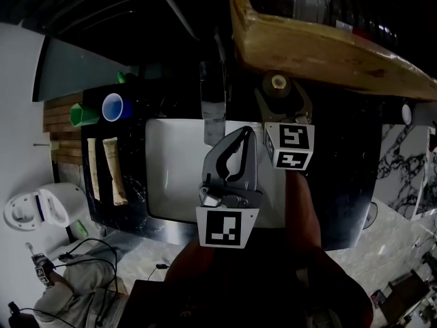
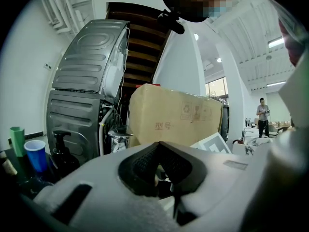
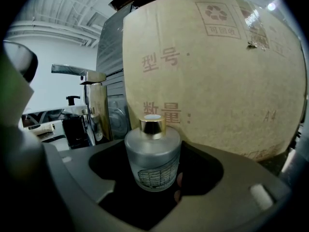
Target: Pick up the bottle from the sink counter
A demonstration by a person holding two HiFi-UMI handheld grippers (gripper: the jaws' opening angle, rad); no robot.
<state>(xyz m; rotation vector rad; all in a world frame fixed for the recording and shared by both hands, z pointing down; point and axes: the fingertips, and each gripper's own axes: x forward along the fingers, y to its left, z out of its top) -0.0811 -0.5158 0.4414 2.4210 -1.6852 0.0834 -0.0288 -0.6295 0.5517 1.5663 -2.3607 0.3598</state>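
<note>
The upright bottle (image 3: 152,151) stands on the surface (image 1: 341,183) at twelve o'clock between my released right tongs (image 3: 157,170), not yet gripped, while my clenched left tongs (image 1: 244,134) sit farther off at seven o'clock.

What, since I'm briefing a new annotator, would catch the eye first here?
A frosted bottle with a gold cap stands between the open jaws of the right gripper. Behind it a big cardboard box fills the right gripper view. In the head view, the white sink glows against the black counter.
</note>
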